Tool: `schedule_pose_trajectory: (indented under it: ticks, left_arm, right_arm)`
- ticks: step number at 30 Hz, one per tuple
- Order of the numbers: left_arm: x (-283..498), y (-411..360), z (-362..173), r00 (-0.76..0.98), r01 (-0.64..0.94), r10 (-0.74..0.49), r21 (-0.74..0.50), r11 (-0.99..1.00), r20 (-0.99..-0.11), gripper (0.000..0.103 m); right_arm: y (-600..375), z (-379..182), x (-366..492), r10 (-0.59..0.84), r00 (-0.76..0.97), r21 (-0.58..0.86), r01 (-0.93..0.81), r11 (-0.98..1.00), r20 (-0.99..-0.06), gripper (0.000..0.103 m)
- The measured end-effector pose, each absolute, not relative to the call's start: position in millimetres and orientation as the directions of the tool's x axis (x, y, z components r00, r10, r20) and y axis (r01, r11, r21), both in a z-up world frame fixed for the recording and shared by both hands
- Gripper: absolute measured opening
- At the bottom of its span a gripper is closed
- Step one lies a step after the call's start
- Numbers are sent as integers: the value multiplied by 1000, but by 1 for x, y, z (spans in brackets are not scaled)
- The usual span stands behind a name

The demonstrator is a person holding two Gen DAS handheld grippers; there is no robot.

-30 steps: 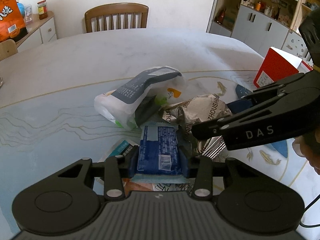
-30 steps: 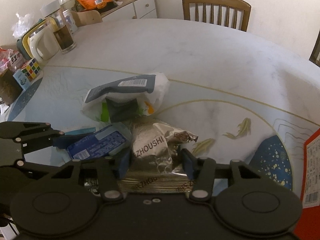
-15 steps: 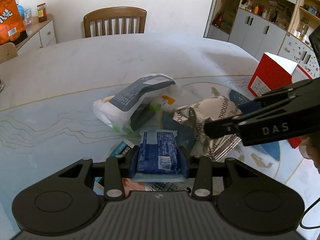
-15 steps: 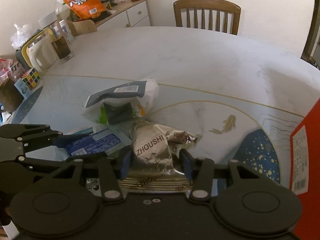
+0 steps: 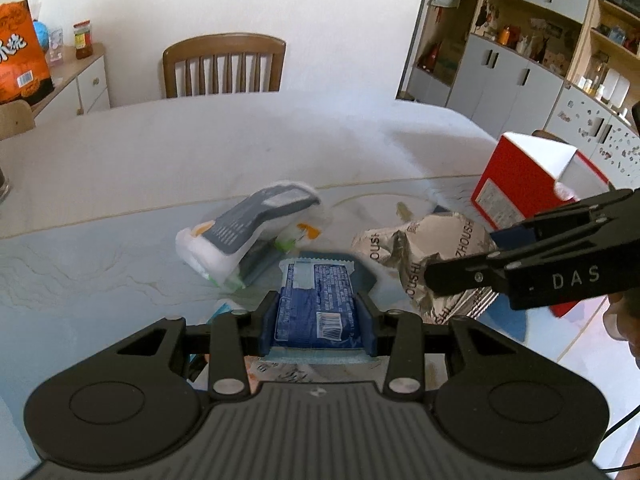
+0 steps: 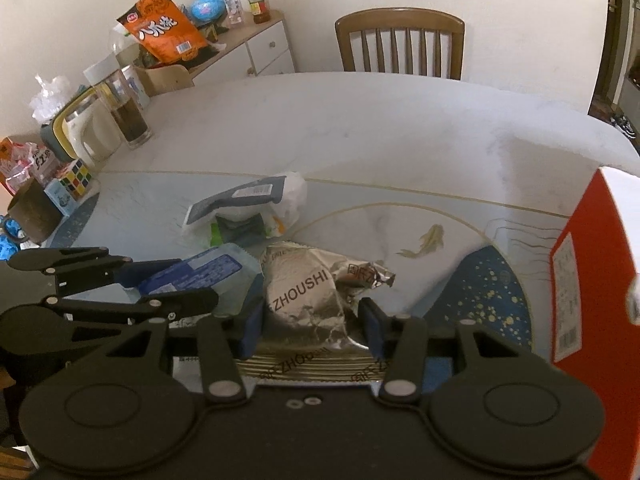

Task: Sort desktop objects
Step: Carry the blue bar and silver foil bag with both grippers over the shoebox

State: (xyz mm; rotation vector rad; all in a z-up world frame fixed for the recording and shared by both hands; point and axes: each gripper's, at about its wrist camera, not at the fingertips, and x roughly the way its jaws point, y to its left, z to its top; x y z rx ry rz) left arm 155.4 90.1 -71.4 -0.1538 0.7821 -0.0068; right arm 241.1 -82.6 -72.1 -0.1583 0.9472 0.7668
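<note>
— So, what has each claw got?

— Left gripper (image 5: 318, 322) is closed to the width of a blue snack packet (image 5: 314, 300), its barcode end between the pads, the rest sticking out forward. Right gripper (image 6: 312, 320) is pinched on a crinkled silver foil bag (image 6: 306, 300) printed "ZHOUSHI". Both packs look lifted clear of the table, though I can't tell by how much.

— And around them?

— Just ahead of the left claw, a white plastic bag with a grey pouch (image 5: 248, 232) lies on the marble table (image 5: 200, 148). Off to the right of both claws stands a red carton (image 5: 516, 184), top open.

— Which step is this?

— Carrying, I'd judge: two items picked, not yet placed. The next move probably calls for swinging right toward that carton, one claw at a time so the arms don't collide, and releasing over the opening.
</note>
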Motion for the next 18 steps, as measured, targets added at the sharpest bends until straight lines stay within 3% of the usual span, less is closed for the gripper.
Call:
schedule_pose_trajectory:
  ticks: [18]
  left_arm:
    - [142, 53, -24, 765, -7, -95, -156, 988, -637, 39]
  right_arm:
    - [-142, -26, 221, 559, 420, 233, -610, 757, -715, 50]
